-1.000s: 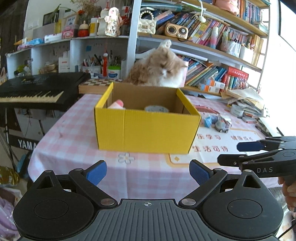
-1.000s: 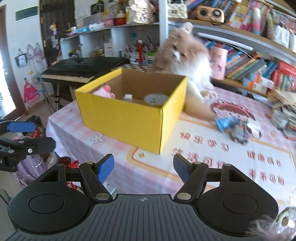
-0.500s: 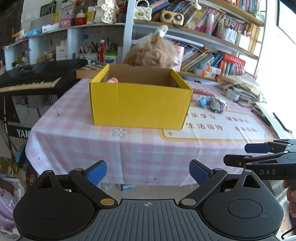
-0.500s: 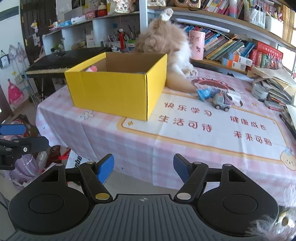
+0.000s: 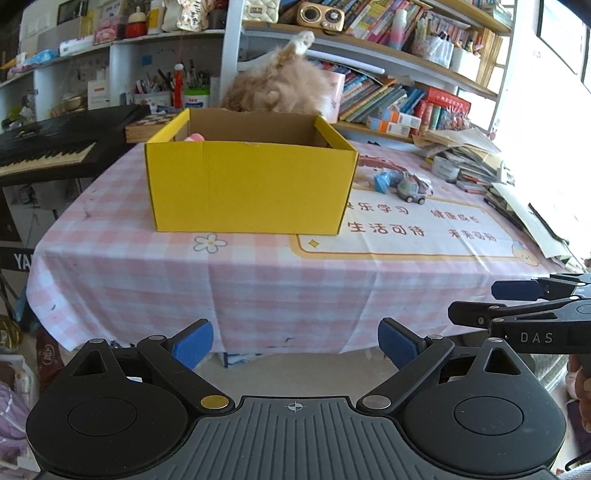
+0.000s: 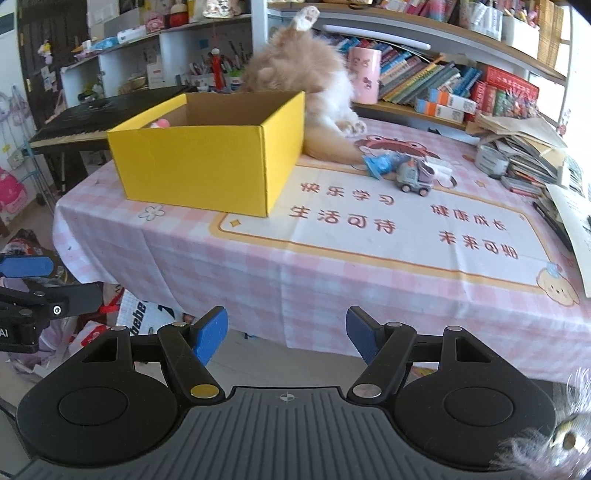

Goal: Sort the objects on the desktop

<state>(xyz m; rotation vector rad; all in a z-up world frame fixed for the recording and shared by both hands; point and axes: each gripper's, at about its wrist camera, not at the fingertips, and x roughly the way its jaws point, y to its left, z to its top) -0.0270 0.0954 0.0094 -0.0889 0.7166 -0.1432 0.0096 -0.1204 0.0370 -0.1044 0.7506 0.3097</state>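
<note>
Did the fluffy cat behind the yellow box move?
Yes. The fluffy orange-and-white cat faced the camera over the yellow cardboard box a second ago; now its head is tucked down behind the box's rim and one paw sticks up toward the bookshelf.

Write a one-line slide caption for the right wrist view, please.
Open right gripper faces a yellow box, toy truck and cat.

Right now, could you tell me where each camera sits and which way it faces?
Left wrist: on the left gripper, off the table's near edge, facing the yellow box; the right gripper shows at right.
Right wrist: on the right gripper, further right, facing the toy truck.
Both share the box, cat and truck.
</note>
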